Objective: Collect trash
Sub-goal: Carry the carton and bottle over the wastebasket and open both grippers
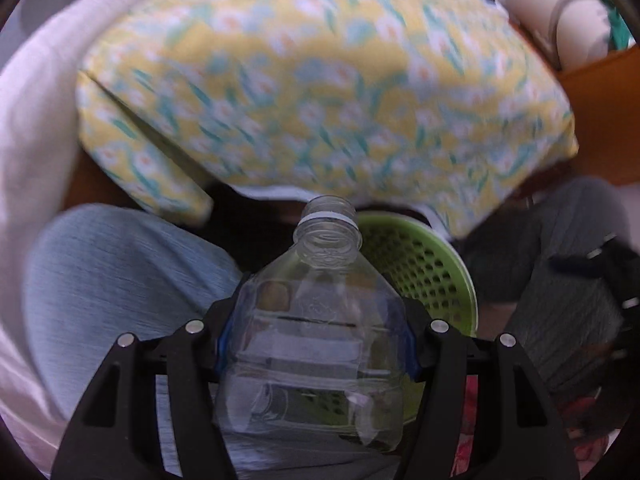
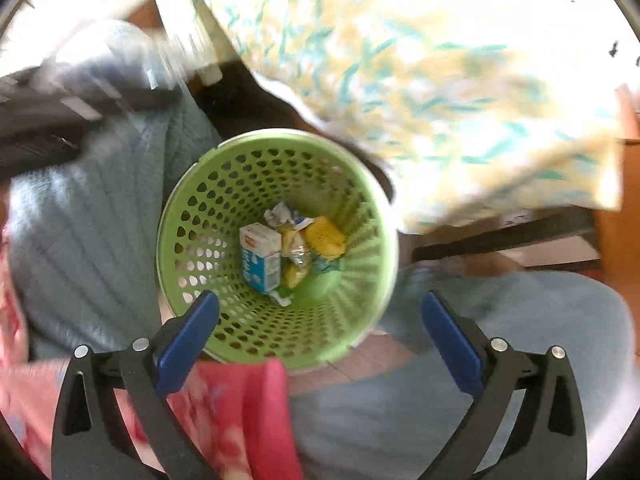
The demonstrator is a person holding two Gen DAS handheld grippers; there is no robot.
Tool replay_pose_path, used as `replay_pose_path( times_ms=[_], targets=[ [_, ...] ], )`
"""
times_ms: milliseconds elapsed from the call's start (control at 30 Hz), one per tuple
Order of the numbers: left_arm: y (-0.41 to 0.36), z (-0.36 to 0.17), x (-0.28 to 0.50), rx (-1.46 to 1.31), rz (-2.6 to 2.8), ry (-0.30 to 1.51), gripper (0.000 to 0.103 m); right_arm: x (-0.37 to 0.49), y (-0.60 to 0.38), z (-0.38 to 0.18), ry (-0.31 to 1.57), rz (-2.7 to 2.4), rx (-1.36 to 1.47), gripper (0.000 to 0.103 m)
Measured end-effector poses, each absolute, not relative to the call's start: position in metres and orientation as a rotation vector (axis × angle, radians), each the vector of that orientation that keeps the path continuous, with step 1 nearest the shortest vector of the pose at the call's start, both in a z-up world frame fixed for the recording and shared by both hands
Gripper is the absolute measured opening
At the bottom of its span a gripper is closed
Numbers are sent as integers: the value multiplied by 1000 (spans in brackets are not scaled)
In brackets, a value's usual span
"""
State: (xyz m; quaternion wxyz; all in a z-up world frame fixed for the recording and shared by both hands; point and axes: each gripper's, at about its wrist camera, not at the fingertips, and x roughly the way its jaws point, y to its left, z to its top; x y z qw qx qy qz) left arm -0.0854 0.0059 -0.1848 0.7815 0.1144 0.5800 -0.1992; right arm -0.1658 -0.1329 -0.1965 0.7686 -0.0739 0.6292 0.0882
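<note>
My left gripper [image 1: 318,328] is shut on a clear, uncapped plastic bottle [image 1: 316,320], which it holds by the body with the neck pointing away. Just beyond the bottle, partly hidden by it, is the green perforated basket [image 1: 420,264]. In the right wrist view I look straight down into that basket [image 2: 224,184]. At its bottom lie a small white and blue carton [image 2: 260,256], a yellow piece [image 2: 325,238] and crumpled wrappers [image 2: 294,260]. My right gripper [image 2: 319,304] hangs open over the basket's near rim with nothing between its blue pads [image 2: 188,332].
A yellow floral cushion [image 1: 320,80] overhangs the basket's far side. A person's knees in light blue trousers [image 1: 120,280] flank the basket on both sides. Pink floral cloth [image 2: 240,412] lies at its near edge. White bedding [image 1: 32,120] fills the left.
</note>
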Motion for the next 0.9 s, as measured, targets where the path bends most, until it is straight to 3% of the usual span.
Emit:
replay_pose_path(
  times_ms=[700, 767, 800, 900],
  targets=[
    [-23, -243, -101, 333, -482, 1417, 60, -162, -174, -184, 1342, 166, -31, 100],
    [-25, -246, -101, 338, -484, 1430, 63, -163, -176, -183, 1339, 164, -20, 100],
    [-26, -248, -101, 339, -483, 1434, 71, -163, -177, -183, 1338, 165, -17, 100],
    [-28, -248, -102, 336, -497, 1430, 79, -163, -178, -184, 1339, 166, -14, 100]
  ],
)
